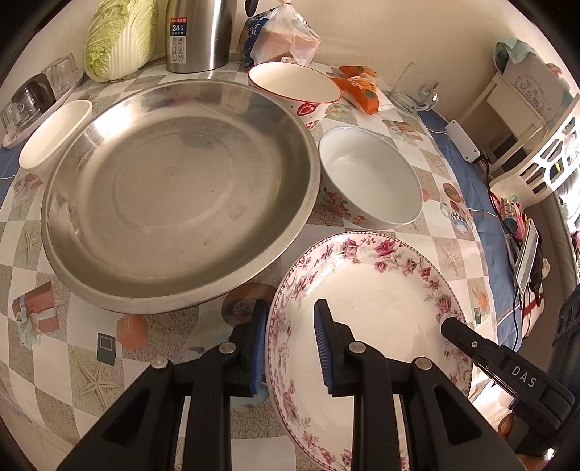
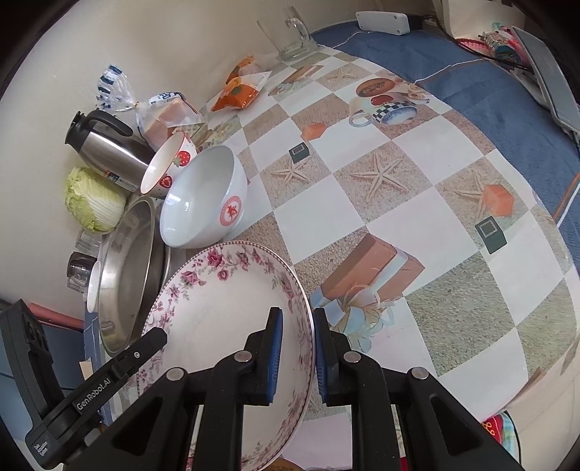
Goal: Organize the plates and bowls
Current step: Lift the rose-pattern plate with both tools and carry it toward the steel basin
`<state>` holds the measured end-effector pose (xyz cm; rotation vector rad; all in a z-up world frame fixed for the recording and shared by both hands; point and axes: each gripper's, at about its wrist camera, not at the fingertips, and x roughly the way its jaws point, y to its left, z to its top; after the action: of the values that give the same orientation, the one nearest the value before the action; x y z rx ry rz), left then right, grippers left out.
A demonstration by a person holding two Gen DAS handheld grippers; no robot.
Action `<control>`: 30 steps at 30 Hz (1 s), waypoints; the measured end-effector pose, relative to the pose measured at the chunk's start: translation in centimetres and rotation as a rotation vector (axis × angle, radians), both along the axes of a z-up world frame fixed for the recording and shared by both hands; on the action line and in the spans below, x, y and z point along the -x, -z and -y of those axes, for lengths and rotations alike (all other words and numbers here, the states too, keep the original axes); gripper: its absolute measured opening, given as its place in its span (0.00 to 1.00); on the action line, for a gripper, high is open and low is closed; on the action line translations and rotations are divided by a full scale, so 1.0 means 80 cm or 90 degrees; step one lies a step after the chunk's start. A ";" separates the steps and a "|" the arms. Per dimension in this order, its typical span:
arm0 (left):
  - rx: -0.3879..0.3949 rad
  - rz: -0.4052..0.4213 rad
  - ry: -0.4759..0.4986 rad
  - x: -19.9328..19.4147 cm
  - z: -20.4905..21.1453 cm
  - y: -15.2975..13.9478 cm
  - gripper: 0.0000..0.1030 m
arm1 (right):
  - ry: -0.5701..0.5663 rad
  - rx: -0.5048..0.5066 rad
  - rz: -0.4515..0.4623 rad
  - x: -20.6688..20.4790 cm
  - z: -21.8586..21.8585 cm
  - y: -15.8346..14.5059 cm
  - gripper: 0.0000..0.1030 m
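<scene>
Floral plate [image 2: 232,308] tilted, rim gripped.

Pink florals, bare steel and a checked beach-print cloth

The plate [image 1: 366,290] at lower right of the left wrist view is white with pink roses and a dotted dark rim; the pan [image 1: 174,192] at centre is dull silver steel. At upper right, one bowl [image 1: 369,177] is pale blue-white with red flowers outside, another [image 1: 295,88] white, red-rimmed, with strawberries. A plain white bowl [image 1: 54,136] sits at left. The tablecloth [image 2: 398,203] is white-and-sand checks with starfish and orange boxes, edged blue. The cabbage [image 1: 119,36] is pale green, the flask [image 1: 197,34] steel, the packet [image 1: 359,88] orange. Gripper pads [image 2: 275,355] are blue on black.
</scene>
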<state>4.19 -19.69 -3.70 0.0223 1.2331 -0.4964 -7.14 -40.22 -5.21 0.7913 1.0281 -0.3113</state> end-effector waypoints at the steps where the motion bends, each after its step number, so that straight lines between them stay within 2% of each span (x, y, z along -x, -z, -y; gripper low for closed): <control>1: 0.000 0.001 0.002 0.000 0.000 0.000 0.25 | 0.001 0.000 0.003 0.002 0.000 -0.002 0.17; 17: 0.012 0.026 0.007 0.006 -0.003 -0.017 0.25 | 0.003 0.012 0.026 0.012 -0.001 -0.013 0.17; 30: 0.036 0.055 -0.014 -0.005 -0.008 -0.032 0.25 | -0.005 0.027 0.050 0.006 -0.006 -0.031 0.17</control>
<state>4.58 -19.07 -1.11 -0.0175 1.1341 -0.5051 -7.60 -39.71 -2.70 0.7558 0.9472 -0.2923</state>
